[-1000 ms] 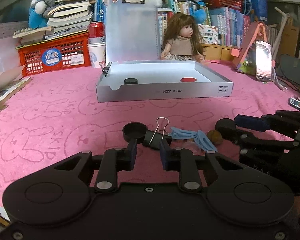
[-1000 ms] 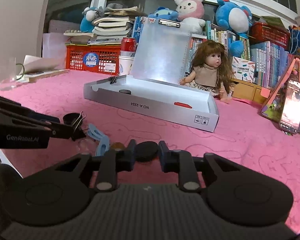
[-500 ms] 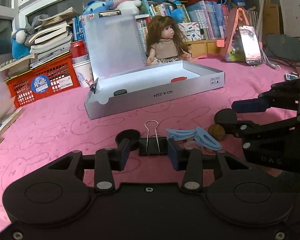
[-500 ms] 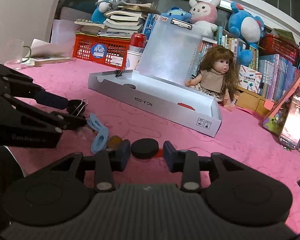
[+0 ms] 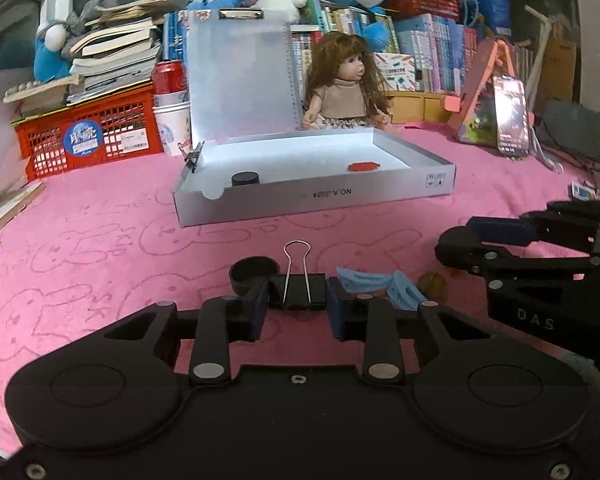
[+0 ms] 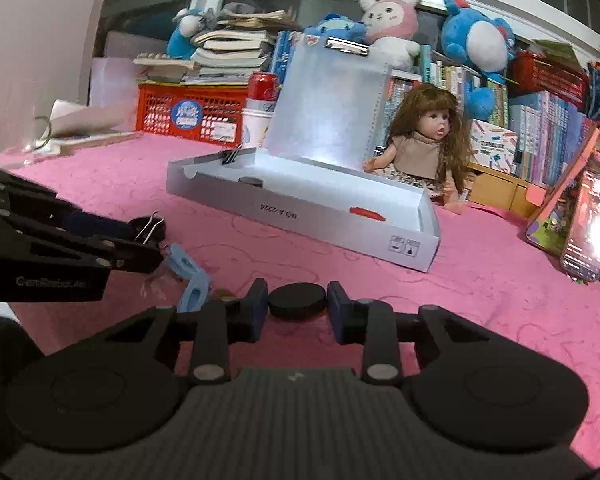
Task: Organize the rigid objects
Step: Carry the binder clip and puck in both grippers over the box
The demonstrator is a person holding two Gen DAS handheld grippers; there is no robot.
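As both views stand, I judge the sorting partly done. My left gripper (image 5: 298, 307) has just been closing, and its pads now clench the black binder clip (image 5: 298, 295) at its sides, wire handles pointing away from me. My right gripper (image 6: 298, 312) has likewise been closing; its pads sit against the flat black disc (image 6: 297, 301), which I take as grasped.

Done so far: the white box (image 5: 316, 199) on the pink cloth (image 5: 100, 240) already holds a black round cap (image 5: 245, 178), a red flat piece (image 5: 363, 166), and a binder clip (image 5: 192, 157) clipped to its left rim.

Left to do: the two pieces in hand must reach the box, which lies well apart from both grippers. Near the grippers, loose on the cloth, are a black cup-like cap (image 5: 254, 271), a light blue plastic piece (image 5: 380, 285) and a small brown object (image 5: 433, 285).

Limits of inspection: I cannot tell whether either held piece is lifted clear of the cloth. The brown object is too small to identify. A small red item beyond it is cut off by the right gripper. The box floor behind the near wall is partly hidden.
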